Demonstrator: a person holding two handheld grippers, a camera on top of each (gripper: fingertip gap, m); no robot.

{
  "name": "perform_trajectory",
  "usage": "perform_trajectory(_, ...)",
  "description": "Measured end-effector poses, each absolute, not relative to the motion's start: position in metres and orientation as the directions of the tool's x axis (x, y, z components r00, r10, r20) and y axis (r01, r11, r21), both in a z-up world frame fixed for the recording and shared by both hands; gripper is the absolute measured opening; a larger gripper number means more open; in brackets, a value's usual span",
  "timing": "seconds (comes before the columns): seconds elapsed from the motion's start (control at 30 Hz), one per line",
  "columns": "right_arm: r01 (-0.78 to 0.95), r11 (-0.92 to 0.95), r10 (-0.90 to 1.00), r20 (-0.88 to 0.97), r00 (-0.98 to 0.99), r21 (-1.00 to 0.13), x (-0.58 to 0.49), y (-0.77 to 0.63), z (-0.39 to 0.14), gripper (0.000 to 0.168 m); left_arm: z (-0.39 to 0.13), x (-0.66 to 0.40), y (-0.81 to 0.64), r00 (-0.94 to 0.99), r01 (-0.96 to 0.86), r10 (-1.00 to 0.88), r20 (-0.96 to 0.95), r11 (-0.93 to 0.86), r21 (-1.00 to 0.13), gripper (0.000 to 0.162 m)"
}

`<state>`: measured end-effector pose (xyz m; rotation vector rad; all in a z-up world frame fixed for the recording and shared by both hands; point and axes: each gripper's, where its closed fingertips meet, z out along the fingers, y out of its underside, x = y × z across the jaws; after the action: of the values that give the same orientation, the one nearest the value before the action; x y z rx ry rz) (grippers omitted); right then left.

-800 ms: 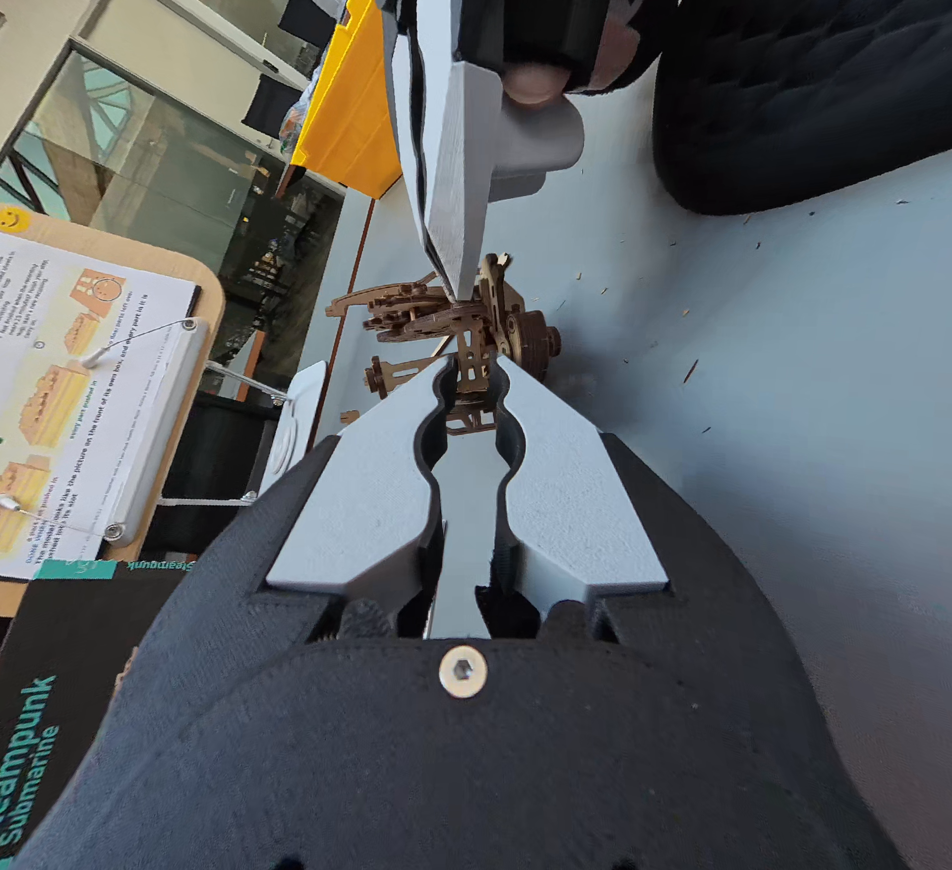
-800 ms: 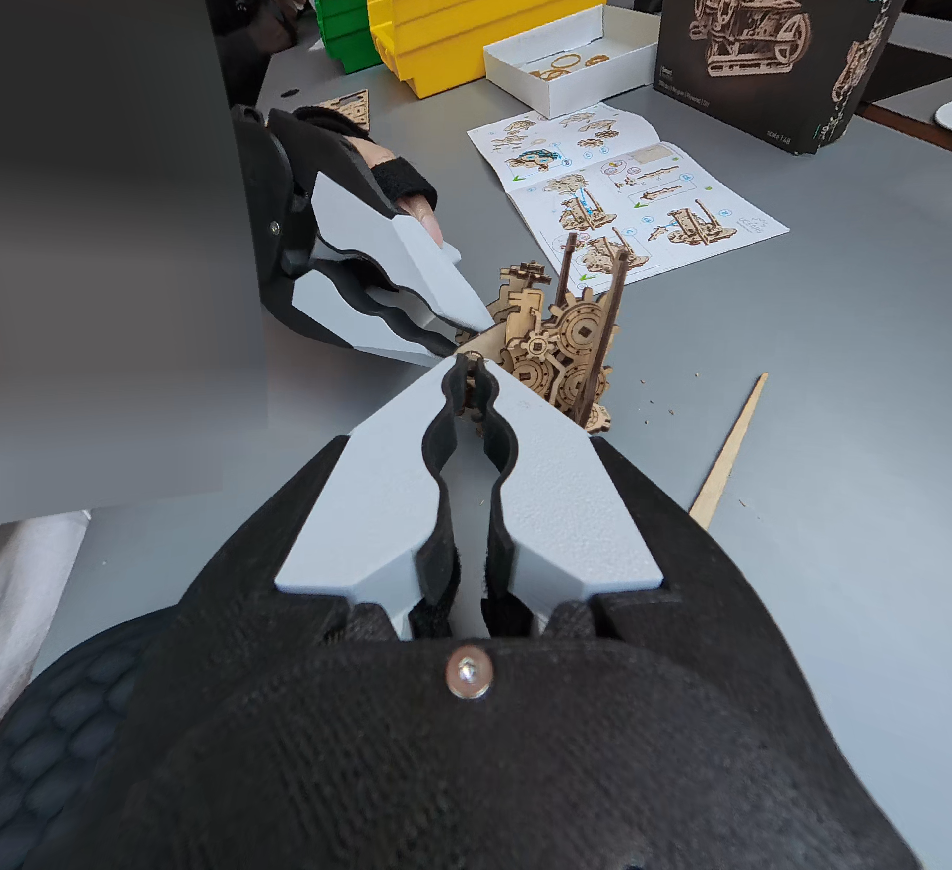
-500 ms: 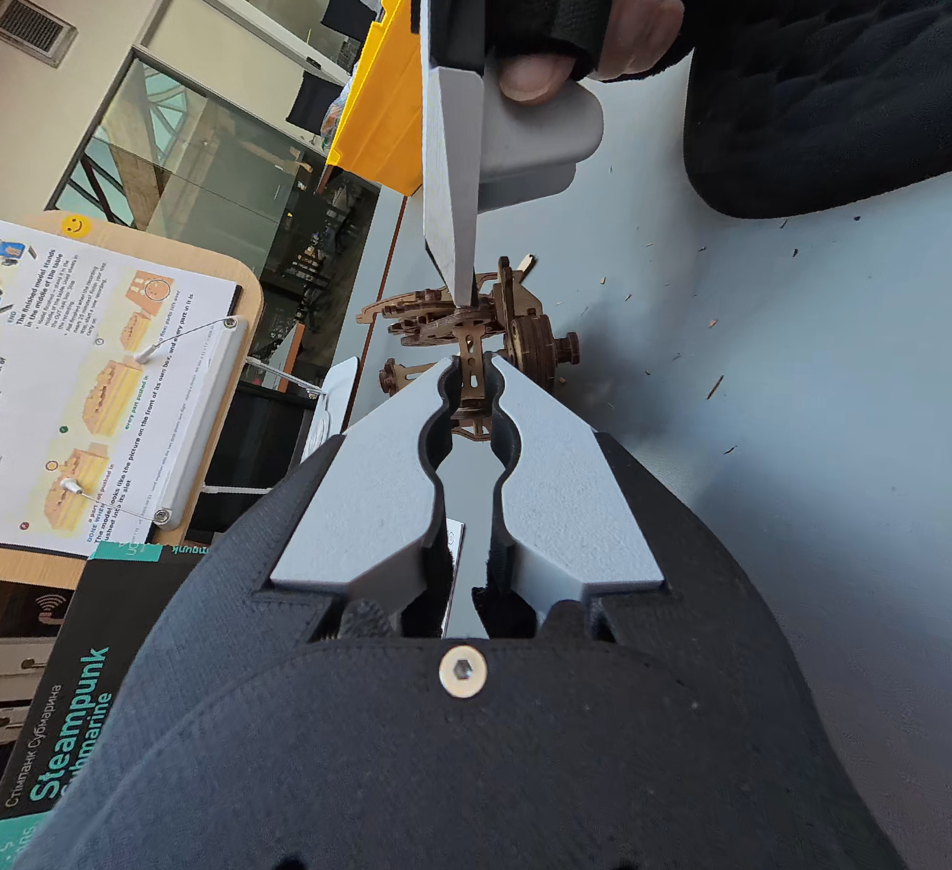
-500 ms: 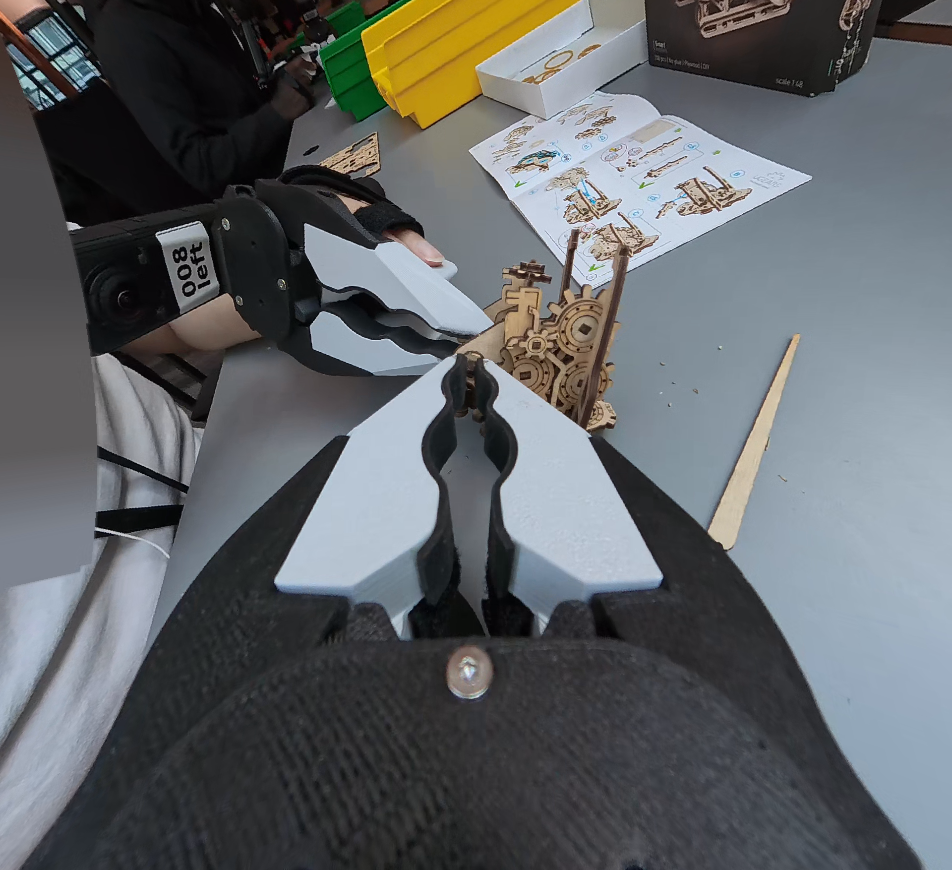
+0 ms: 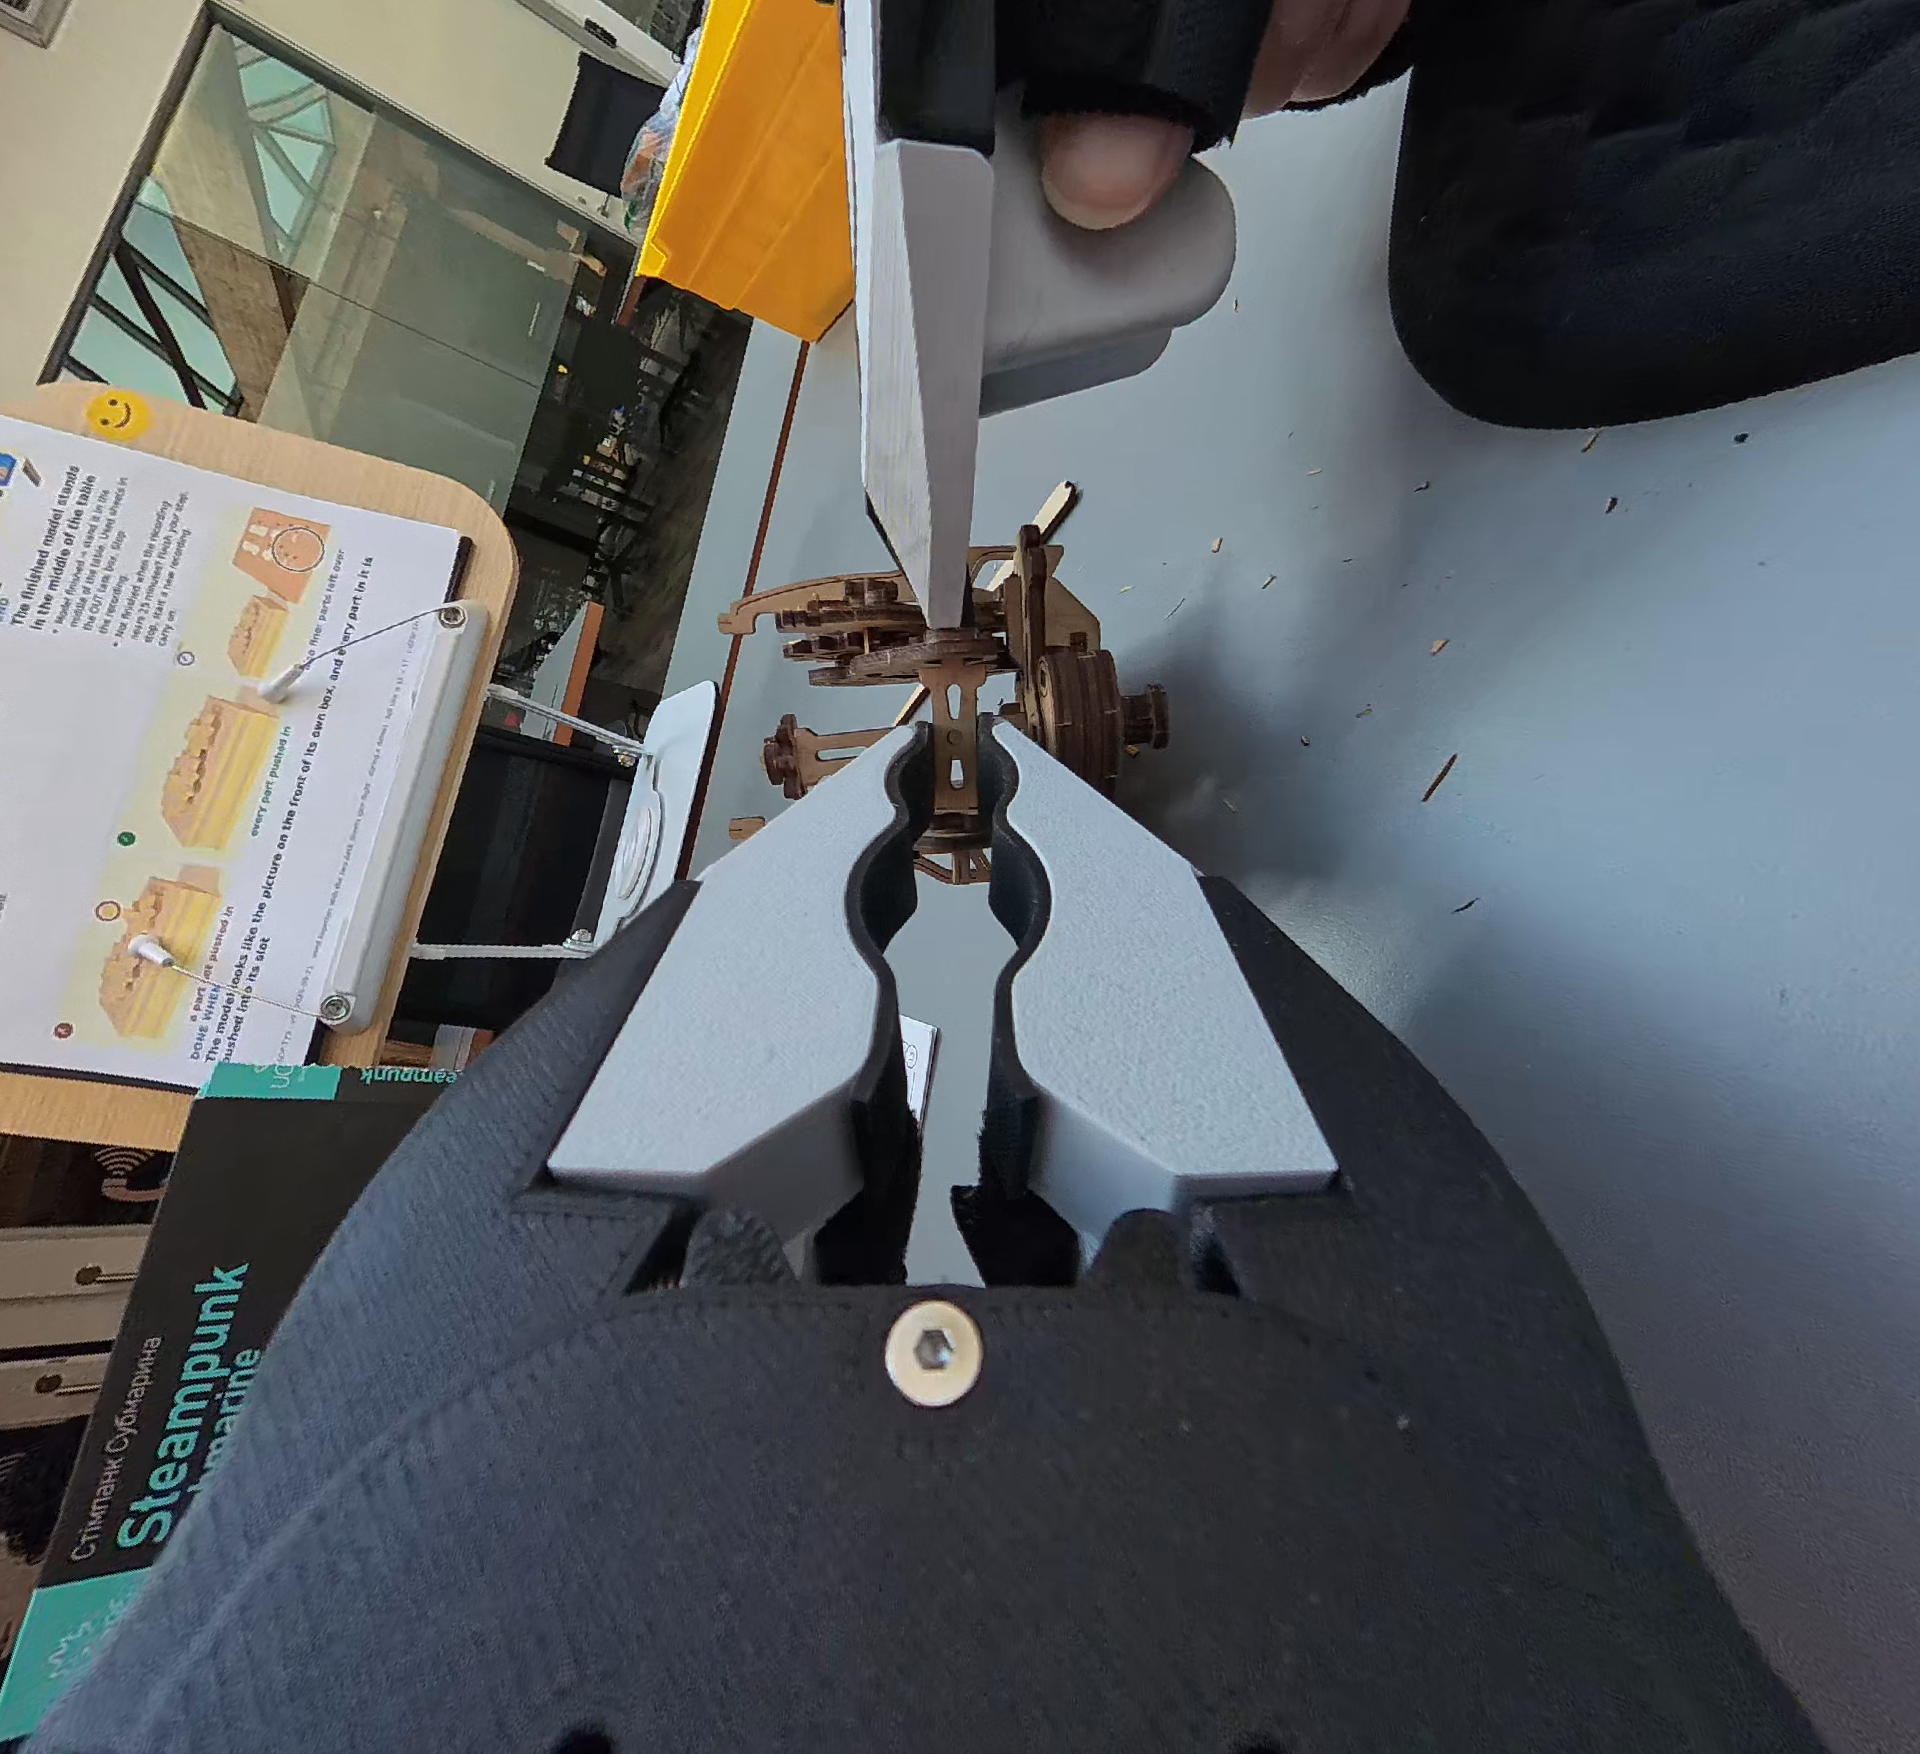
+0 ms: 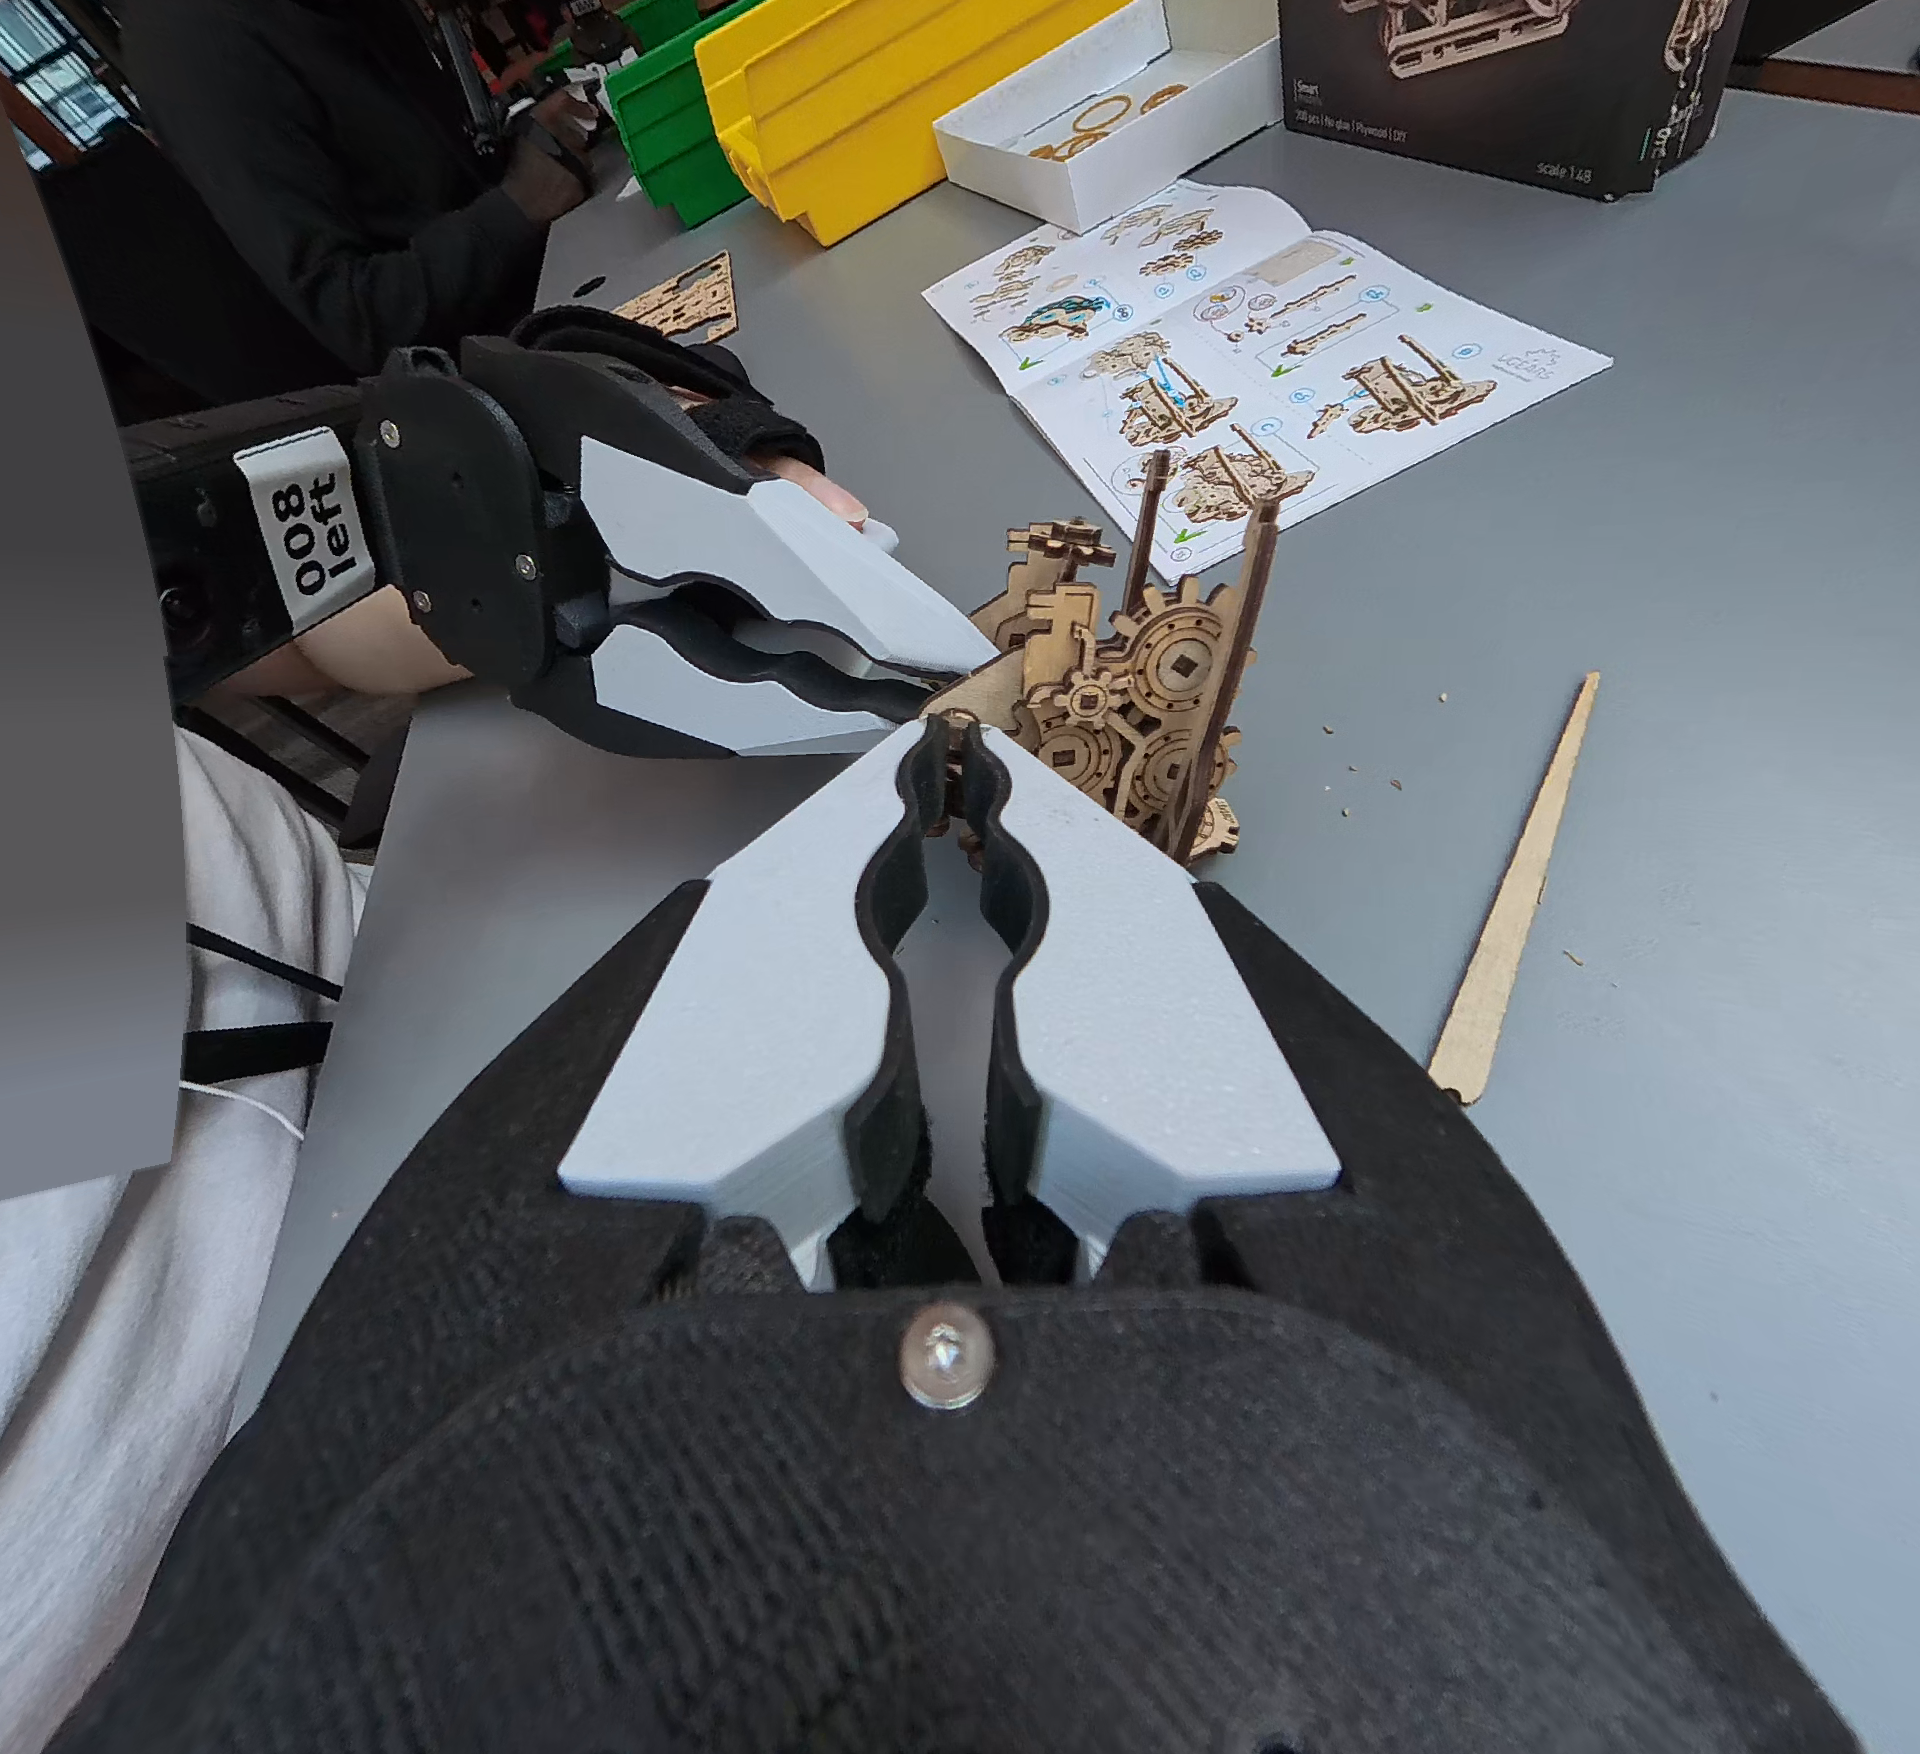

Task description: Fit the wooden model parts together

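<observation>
The wooden gear model (image 6: pixel 1132 696) stands on the grey table (image 6: pixel 1662 1237), with two dark upright sticks rising from it. My right gripper (image 6: pixel 951 738) is shut on a small part at the model's near left edge. My left gripper (image 6: pixel 940 681) comes in from the left, shut on the same corner. In the left wrist view, my left gripper (image 5: pixel 951 743) is shut on a thin slotted wooden strip of the model (image 5: pixel 1070 676). The right gripper (image 5: pixel 951 603) comes down edge-on from above and touches the model's top.
An open instruction booklet (image 6: pixel 1268 354), a black kit box (image 6: pixel 1496 0), a white tray (image 6: pixel 1122 125), yellow (image 6: pixel 914 52) and green (image 6: pixel 655 83) bins lie behind. A wooden sliver (image 6: pixel 1517 883) lies right. A black cushion (image 5: pixel 1662 94) and clipboard (image 5: pixel 208 748) flank the model. Only a small space, under 4 cm, lies between the two pairs of fingers.
Both grippers stay shut on the model. The right gripper has turned more edge-on in the left wrist view, and both views have shifted slightly around the model.
</observation>
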<state>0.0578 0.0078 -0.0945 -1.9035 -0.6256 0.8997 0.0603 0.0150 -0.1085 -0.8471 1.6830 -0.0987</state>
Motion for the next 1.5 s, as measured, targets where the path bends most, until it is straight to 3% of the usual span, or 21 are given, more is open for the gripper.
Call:
perform_trajectory(0.63,0.079,-0.476,0.71,-0.33,0.622,-0.876,0.055,0.009,-0.099,0.001,-0.115,0.06,0.016,-0.066,-0.437,-0.593,-0.803,0.74,-0.511,0.005)
perform_trajectory(0.77,0.099,-0.486,0.705,-0.322,0.632,-0.869,0.055,0.009,-0.103,0.0,-0.12,0.063,0.012,-0.082,-0.425,-0.551,-0.831,0.773,-0.471,0.011)
perform_trajectory(1.5,0.09,-0.477,0.671,-0.296,0.68,-0.874,0.051,0.01,-0.101,0.0,-0.116,0.061,0.017,-0.083,-0.492,-0.573,-0.816,0.735,-0.466,0.004)
